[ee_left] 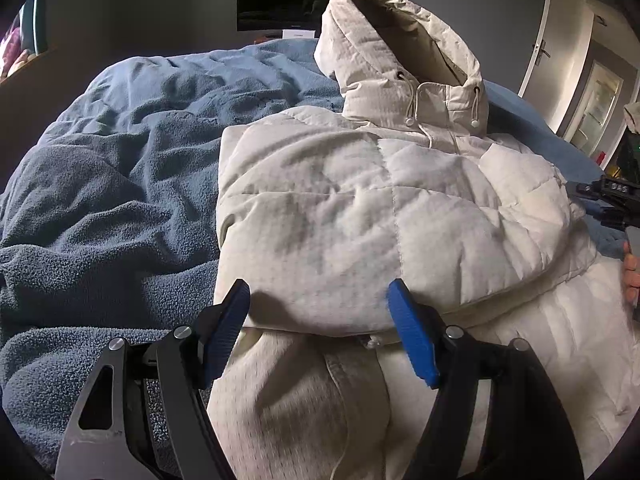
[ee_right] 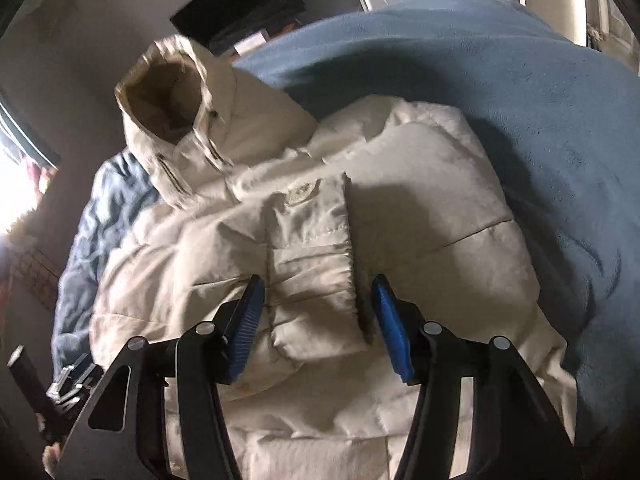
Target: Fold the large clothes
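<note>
Cream puffer jacket lies flat on a rumpled blue blanket, hood standing up at the far end, hem toward both claws, so its long axis runs straight away from the person. Left gripper is spread wide, nothing between the blue pads, hovering over the near edge of a folded-in flap on the jacket's left half; whether the tips touch fabric, cannot tell. Right gripper is also released, jaws apart, straddling the sleeve that lies folded onto the chest, cuff end nearest the claw, sleeve pointing up toward the hood — not pinched. In the left view the right tool sits at the jacket's right edge, just beside it. Judgement: sides look tucked in already, so the likely next step is folding hem up toward hood along the long axis. Both claws sit at the hem end, each nearer its own side; a grab at the bottom edge on both corners seems called for. Puffy fill will likely spring back.
</note>
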Motion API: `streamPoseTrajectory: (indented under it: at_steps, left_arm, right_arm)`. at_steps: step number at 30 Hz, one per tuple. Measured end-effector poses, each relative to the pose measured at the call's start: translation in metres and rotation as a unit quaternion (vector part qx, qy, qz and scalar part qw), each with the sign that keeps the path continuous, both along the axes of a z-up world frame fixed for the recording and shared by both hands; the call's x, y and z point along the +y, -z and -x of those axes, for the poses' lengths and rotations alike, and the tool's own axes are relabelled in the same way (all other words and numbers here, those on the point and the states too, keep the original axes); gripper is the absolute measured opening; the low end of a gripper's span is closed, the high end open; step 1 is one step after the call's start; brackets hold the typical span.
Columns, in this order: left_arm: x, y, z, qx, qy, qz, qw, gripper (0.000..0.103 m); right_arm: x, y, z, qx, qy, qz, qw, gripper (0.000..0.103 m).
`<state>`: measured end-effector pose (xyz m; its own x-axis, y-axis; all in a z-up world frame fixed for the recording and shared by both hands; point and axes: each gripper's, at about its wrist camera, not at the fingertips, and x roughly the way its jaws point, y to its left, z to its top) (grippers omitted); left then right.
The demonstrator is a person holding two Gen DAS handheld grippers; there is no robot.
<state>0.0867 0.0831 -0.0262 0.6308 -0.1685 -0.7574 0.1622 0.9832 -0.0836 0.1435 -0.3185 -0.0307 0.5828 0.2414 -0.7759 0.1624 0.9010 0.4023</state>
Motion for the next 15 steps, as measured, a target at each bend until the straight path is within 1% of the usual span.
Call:
streamPoseTrajectory:
  at_steps: [2,3,4,5,6,9,12,13,15]
  left_arm:
    - [0.0,0.001,-0.001,0.001,0.0,-0.001,1.0,0.069]
    - [0.001,0.001,-0.001,0.002,-0.001,-0.002,1.0,0.069]
    - [0.001,0.001,-0.001,0.002,-0.001,-0.003,1.0,0.069]
    - [0.0,0.001,0.0,0.001,-0.001,-0.003,1.0,0.069]
    - [0.0,0.001,0.0,0.001,-0.001,-0.003,1.0,0.069]
    - [0.0,0.001,0.0,0.0,0.0,-0.004,1.0,0.069]
    - [-0.001,0.001,0.001,-0.002,0.0,-0.006,1.0,0.069]
    - [-0.001,0.001,0.0,-0.001,0.0,-0.006,1.0,0.069]
    - [-0.002,0.001,0.0,-0.001,0.0,-0.006,1.0,0.069]
  right_arm:
    - [-0.001,0.005,0.0,0.006,-0.003,-0.004,1.0,0.051]
    - [-0.001,0.004,0.003,-0.002,-0.004,0.001,1.0,0.033]
    - [0.0,0.002,0.005,-0.007,-0.003,0.016,1.0,0.022]
    - [0.001,-0.003,0.01,-0.018,-0.006,0.044,0.999,0.016]
    - [0.001,-0.006,0.015,-0.029,-0.011,0.051,0.998,0.009]
    - [0.001,-0.022,0.027,-0.06,-0.017,0.073,0.995,0.007]
    - [0.0,-0.037,0.037,-0.081,-0.021,0.075,0.994,0.006]
    - [0.001,-0.039,0.039,-0.082,-0.021,0.082,0.993,0.006]
    - [-0.001,-0.036,0.044,-0.069,-0.019,0.086,0.994,0.006]
